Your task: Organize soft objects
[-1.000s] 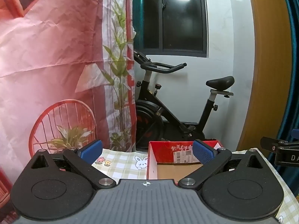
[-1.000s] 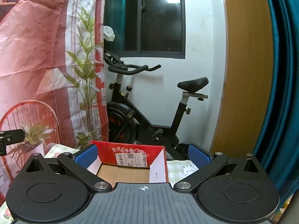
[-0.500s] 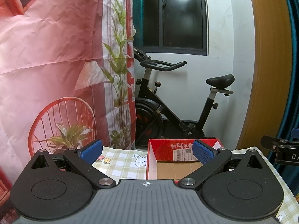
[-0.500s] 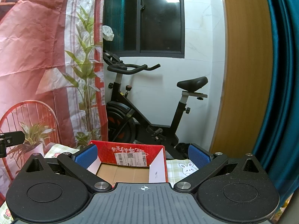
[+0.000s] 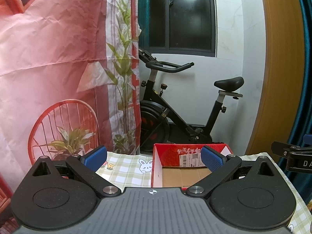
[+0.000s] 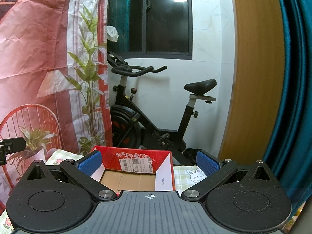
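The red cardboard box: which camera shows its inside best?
The right wrist view: the red cardboard box sits between the open fingers, its brown floor and both side walls visible. In the left wrist view a blue pad covers part of it.

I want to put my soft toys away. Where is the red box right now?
The red box sits open on the checked tablecloth, just ahead of both open grippers, with the exercise bike behind it; in the left wrist view it lies right of centre.

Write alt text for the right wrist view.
An open, empty red cardboard box sits on a checked tablecloth, seen between the wide-open jaws of the right gripper. Behind stand a black exercise bike, a dark window and a pink printed backdrop.
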### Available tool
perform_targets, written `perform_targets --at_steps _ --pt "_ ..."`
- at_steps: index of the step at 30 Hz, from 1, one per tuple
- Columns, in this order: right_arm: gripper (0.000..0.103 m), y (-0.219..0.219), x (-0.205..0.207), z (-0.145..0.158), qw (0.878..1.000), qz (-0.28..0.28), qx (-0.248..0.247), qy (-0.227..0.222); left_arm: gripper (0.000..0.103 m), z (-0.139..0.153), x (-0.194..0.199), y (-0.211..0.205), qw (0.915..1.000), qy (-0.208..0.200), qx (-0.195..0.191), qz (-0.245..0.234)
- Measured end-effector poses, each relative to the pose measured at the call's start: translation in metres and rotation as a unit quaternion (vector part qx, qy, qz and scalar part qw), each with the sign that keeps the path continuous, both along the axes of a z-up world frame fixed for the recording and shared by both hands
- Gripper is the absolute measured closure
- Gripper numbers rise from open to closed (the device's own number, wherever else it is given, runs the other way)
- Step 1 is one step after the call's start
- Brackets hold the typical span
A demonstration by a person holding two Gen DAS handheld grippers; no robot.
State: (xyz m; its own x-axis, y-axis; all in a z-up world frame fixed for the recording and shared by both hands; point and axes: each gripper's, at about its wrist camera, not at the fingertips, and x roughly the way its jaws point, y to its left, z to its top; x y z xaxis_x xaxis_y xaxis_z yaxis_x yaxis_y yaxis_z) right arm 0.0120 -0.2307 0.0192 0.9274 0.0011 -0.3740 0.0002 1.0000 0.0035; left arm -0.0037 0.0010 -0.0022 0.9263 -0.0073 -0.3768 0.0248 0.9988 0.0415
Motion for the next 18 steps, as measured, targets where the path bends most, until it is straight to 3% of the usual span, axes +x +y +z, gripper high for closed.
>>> perform_targets --at_steps 18 --pt "0.0 0.0004 0.0002 0.0 1.0 0.0 0.0 0.001 0.0 -0.0008 0.0007 -0.0003 1.0 0.003 -0.002 -0.001"
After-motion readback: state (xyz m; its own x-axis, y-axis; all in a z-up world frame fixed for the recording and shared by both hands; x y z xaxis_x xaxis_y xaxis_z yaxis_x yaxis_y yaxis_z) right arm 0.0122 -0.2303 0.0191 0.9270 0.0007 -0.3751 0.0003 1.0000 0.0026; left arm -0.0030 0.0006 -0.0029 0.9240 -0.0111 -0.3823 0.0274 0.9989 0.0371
